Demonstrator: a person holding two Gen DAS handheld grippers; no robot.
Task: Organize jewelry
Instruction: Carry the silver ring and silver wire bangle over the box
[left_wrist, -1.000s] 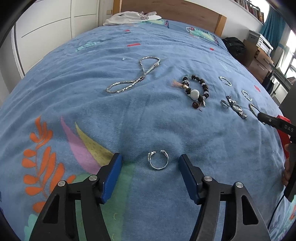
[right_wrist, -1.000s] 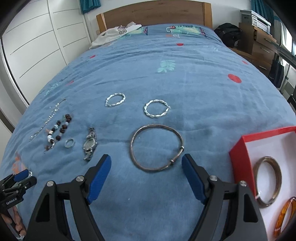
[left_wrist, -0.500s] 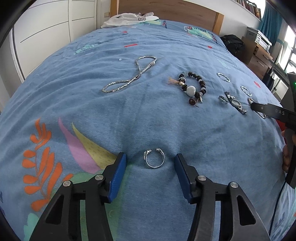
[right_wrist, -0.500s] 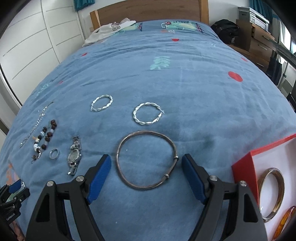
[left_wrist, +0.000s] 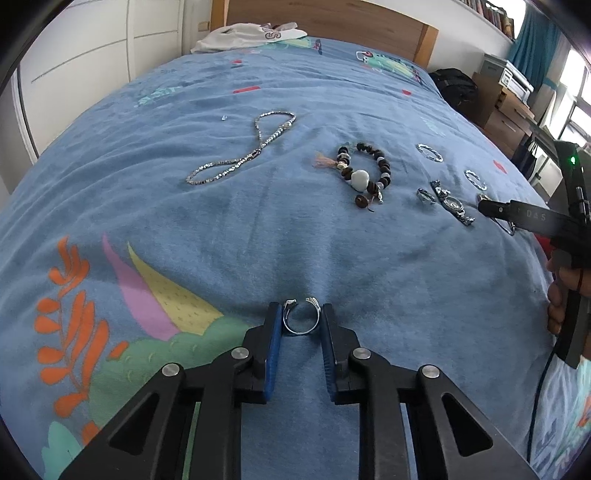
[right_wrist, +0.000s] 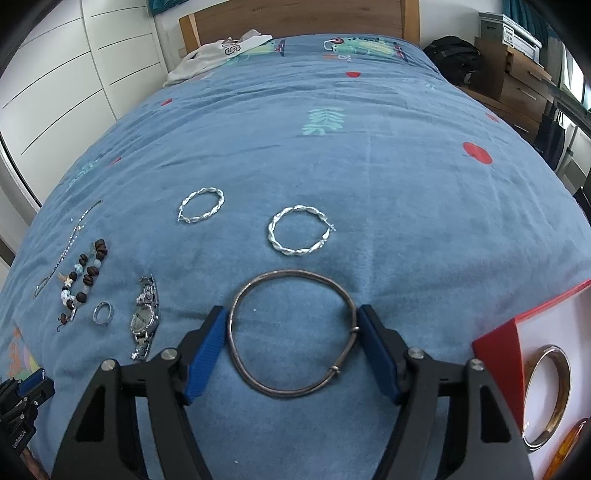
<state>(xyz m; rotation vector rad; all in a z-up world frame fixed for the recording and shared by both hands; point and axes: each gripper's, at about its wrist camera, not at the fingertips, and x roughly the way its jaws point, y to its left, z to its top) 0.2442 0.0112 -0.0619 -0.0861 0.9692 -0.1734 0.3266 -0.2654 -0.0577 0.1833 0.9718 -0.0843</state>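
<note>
My left gripper is shut on a small open silver ring lying on the blue bedspread; both blue pads touch its sides. My right gripper is open, its pads on either side of a large thin metal bangle flat on the bed, the right pad at its edge. A red box with a white inside sits at the right and holds a gold bangle and an amber one.
On the bed lie two twisted silver hoops, a watch, a small ring, a bead bracelet and a silver chain. A headboard, white clothing, wardrobe and drawers surround the bed.
My left gripper has closed from wide open onto the silver ring. My right gripper has moved forward and narrowed, so the bangle now sits between its pads.
</note>
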